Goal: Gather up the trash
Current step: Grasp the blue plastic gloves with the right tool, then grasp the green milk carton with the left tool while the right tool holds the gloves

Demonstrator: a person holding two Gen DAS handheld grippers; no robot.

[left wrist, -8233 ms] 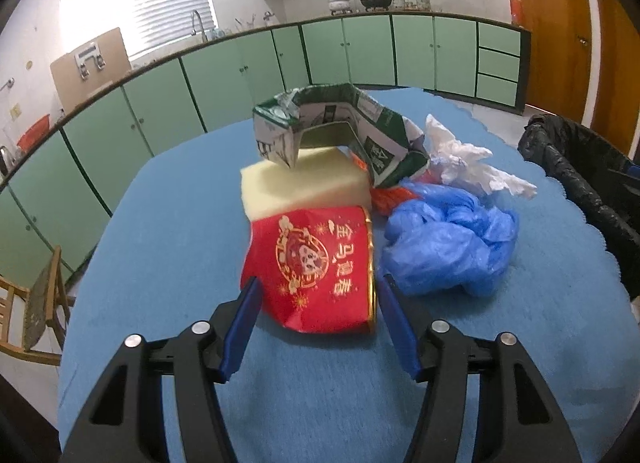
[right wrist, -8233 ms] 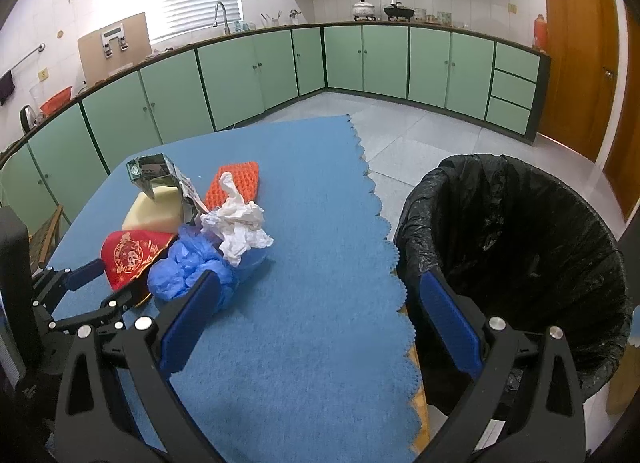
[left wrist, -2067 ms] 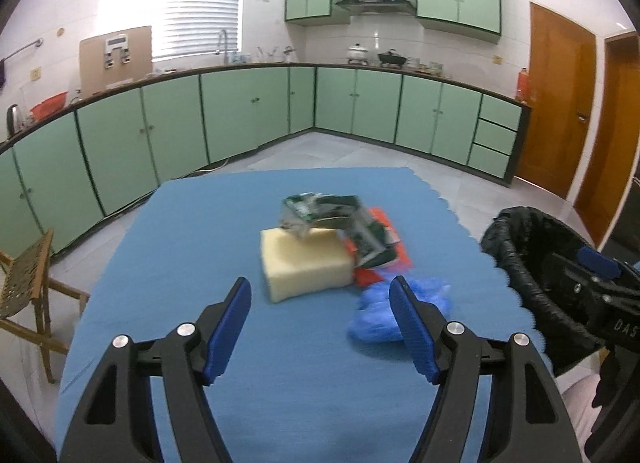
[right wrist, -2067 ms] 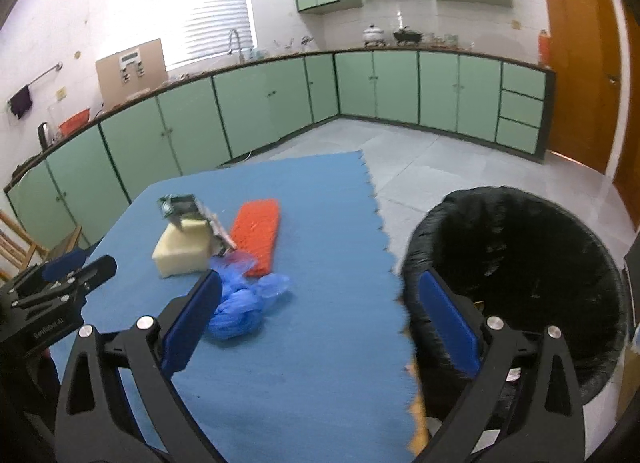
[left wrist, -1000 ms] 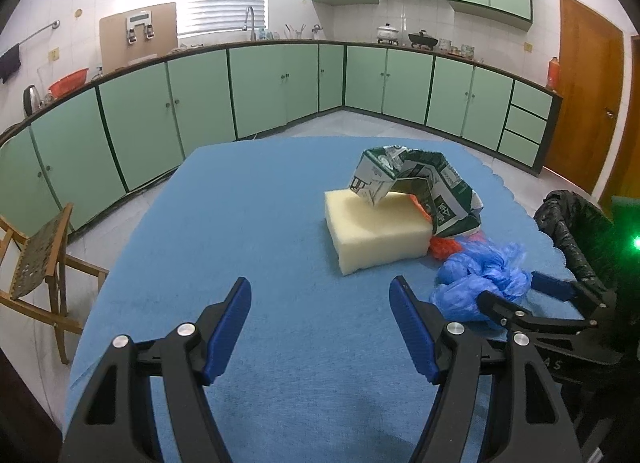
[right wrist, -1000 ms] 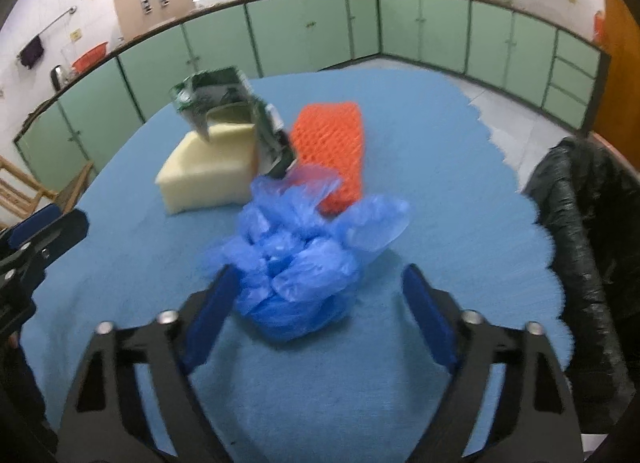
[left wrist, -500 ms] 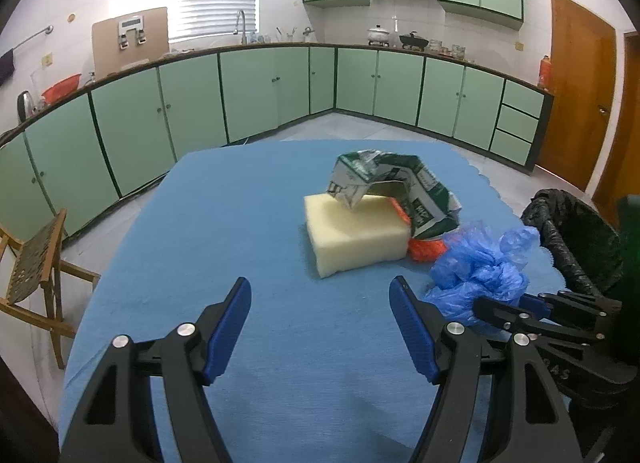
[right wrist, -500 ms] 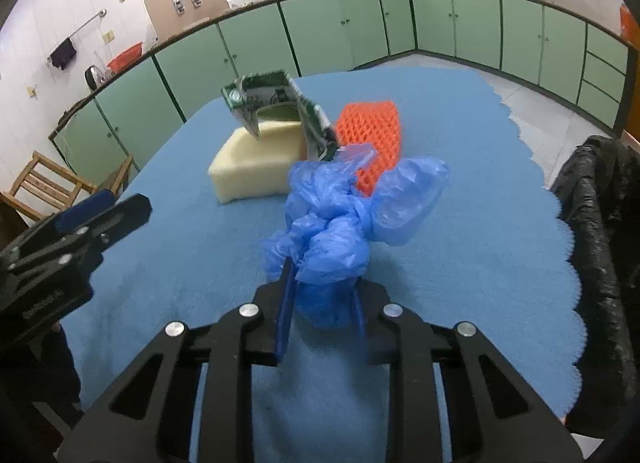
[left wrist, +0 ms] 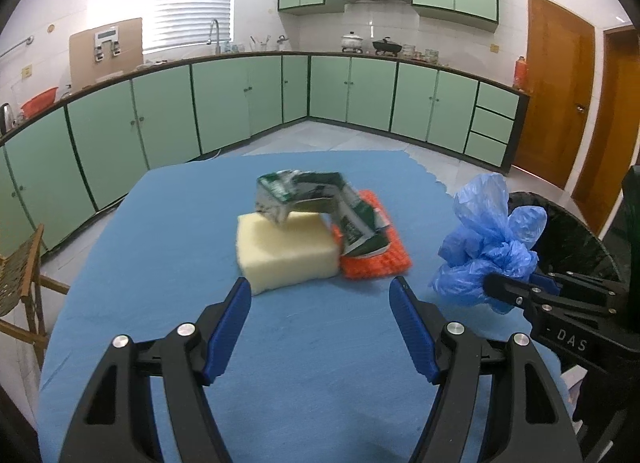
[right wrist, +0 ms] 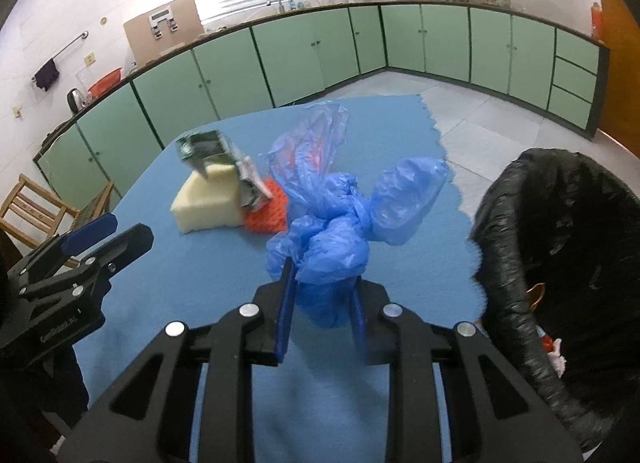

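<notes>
Obscured and unreadable items

The crushed green carton [left wrist: 316, 199] is motion-blurred, its print illegible; it covers part of the orange mesh [left wrist: 380, 263]. The blue plastic bag [right wrist: 332, 231] hides the right gripper's fingers [right wrist: 286, 303] at their tips. The black bin [right wrist: 560, 247] is cut off at the frame edge; its contents are too small to identify.

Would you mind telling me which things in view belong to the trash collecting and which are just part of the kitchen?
Part of the job:
blue plastic bag, held in the right gripper
yellow sponge
crushed carton
orange mesh
black trash bin
left gripper, open

Just lying about:
wooden chair
kettle
pots
</notes>
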